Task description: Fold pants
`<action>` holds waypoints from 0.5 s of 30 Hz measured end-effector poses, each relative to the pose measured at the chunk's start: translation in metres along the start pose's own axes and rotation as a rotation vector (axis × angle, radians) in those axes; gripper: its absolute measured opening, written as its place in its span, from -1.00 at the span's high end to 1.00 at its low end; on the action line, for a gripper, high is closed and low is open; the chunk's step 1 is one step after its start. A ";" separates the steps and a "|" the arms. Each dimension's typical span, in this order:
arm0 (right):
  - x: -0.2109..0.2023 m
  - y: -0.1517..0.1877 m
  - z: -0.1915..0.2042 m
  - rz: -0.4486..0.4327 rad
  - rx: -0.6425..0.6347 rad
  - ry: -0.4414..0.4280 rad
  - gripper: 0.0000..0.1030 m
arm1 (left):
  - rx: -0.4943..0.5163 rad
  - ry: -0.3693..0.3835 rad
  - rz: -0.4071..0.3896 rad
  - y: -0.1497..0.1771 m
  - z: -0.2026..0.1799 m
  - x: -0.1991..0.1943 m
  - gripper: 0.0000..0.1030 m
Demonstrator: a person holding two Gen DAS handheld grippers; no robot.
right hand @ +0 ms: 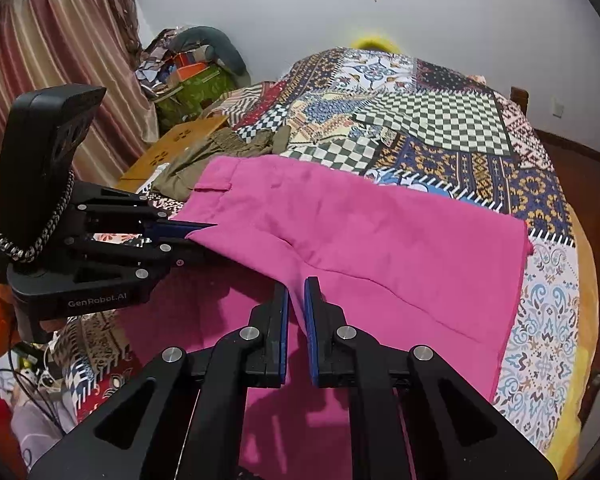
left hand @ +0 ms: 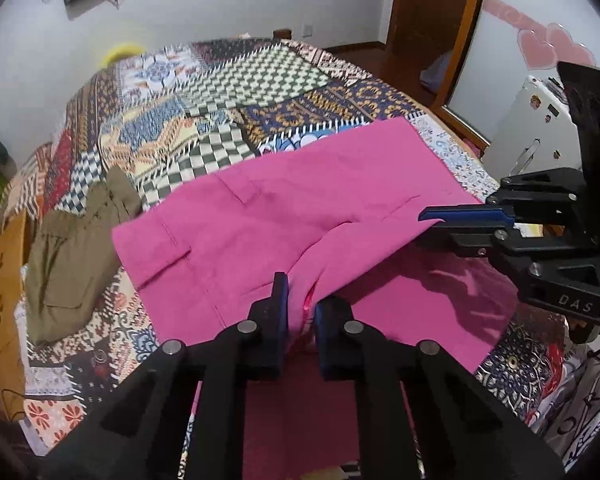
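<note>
Pink pants (left hand: 300, 208) lie spread across the patchwork bed, with a belt loop and seams showing. My left gripper (left hand: 302, 308) is shut on a fold of the pants' near edge, and the pink cloth rises between its blue pads. In the right wrist view the same left gripper (right hand: 204, 232) pinches the left end of the pants (right hand: 360, 232). My right gripper (right hand: 297, 292) is shut on the near edge further right, where the cloth is pulled up into a ridge. It also shows in the left wrist view, where the right gripper (left hand: 428, 222) clamps the lifted edge.
An olive garment (left hand: 72, 256) lies crumpled left of the pants on the bedspread (left hand: 220, 112). A cardboard box (right hand: 172, 148) and a pile of clutter (right hand: 188, 72) stand beside the bed by the striped curtain (right hand: 60, 60). A white appliance (left hand: 528, 120) stands at the right.
</note>
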State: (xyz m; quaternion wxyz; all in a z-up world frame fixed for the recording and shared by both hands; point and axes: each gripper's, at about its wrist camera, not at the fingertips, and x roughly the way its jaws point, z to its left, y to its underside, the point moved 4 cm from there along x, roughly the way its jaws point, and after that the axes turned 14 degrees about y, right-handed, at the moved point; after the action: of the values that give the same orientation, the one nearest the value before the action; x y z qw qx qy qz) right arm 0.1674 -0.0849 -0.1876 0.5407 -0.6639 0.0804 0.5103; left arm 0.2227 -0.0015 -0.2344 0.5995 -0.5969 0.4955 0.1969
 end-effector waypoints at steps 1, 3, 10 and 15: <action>-0.002 -0.001 0.001 -0.005 -0.002 0.001 0.87 | 0.004 0.000 -0.005 0.000 -0.002 -0.004 0.80; -0.008 -0.002 0.002 -0.012 -0.004 -0.001 0.88 | 0.011 0.006 -0.009 0.001 -0.005 -0.010 0.80; -0.027 0.012 0.010 -0.009 -0.023 -0.019 0.88 | 0.015 0.032 -0.003 0.019 -0.020 -0.021 0.80; -0.030 0.029 0.017 0.025 -0.049 -0.020 0.88 | 0.033 0.031 0.025 0.036 -0.033 -0.018 0.80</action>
State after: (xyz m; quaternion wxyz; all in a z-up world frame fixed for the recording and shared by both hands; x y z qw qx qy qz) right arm 0.1239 -0.0967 -0.1811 0.5187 -0.6708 0.0709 0.5253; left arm 0.1732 -0.0180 -0.2311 0.5992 -0.5837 0.5151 0.1868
